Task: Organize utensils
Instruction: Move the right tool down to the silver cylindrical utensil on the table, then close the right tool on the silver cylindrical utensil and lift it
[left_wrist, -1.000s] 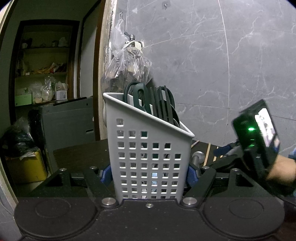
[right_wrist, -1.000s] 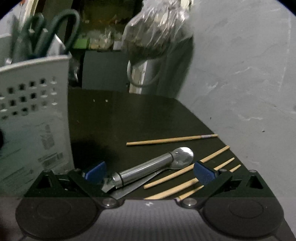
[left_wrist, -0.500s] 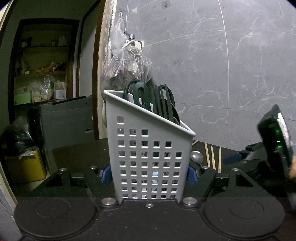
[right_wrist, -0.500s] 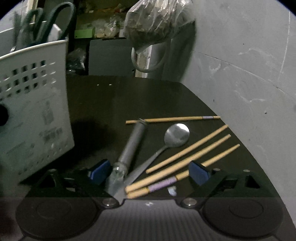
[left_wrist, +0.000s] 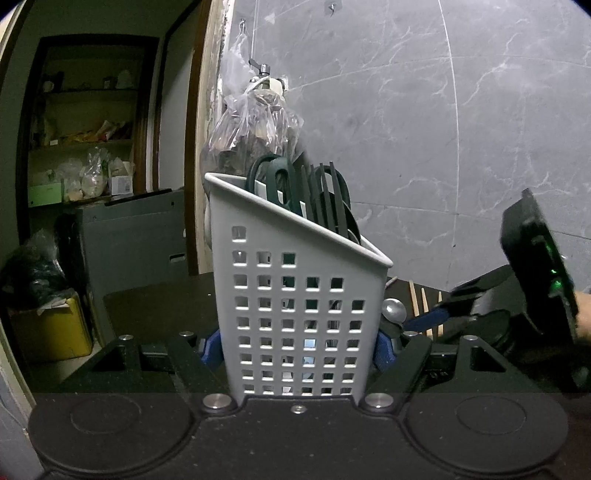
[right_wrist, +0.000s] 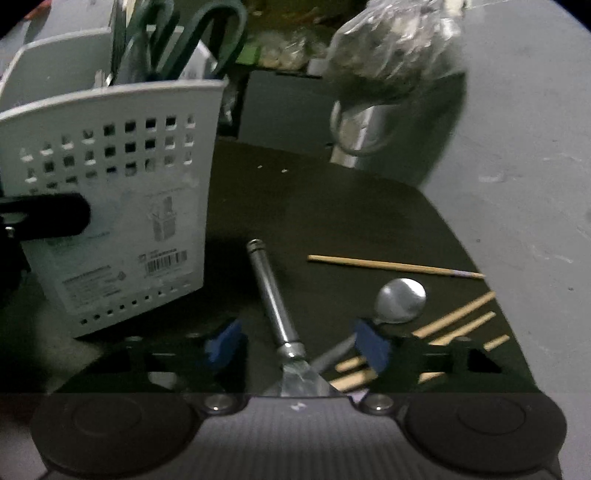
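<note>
Grey marble wall behind; left gripper (left_wrist: 297, 349) clamps one white perforated caddy (left_wrist: 295, 314) holding dark-green scissors (left_wrist: 275, 181). Right view: right gripper (right_wrist: 297, 345) closing around one steel-handled utensil (right_wrist: 271, 295) on dark table (right_wrist: 332, 214); one spoon (right_wrist: 400, 299), five chopsticks (right_wrist: 391, 264) right

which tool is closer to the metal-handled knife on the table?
Right. The right tool straddles the knife, jaws closing around it. The left tool is clamped on the white caddy beside it.

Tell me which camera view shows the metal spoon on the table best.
The right wrist view: the spoon lies in plain sight, bowl fully visible, handle running down behind the blue pad of the right gripper, whose jaws are closing. The left wrist view shows only its bowl peeking past the white basket.
</note>
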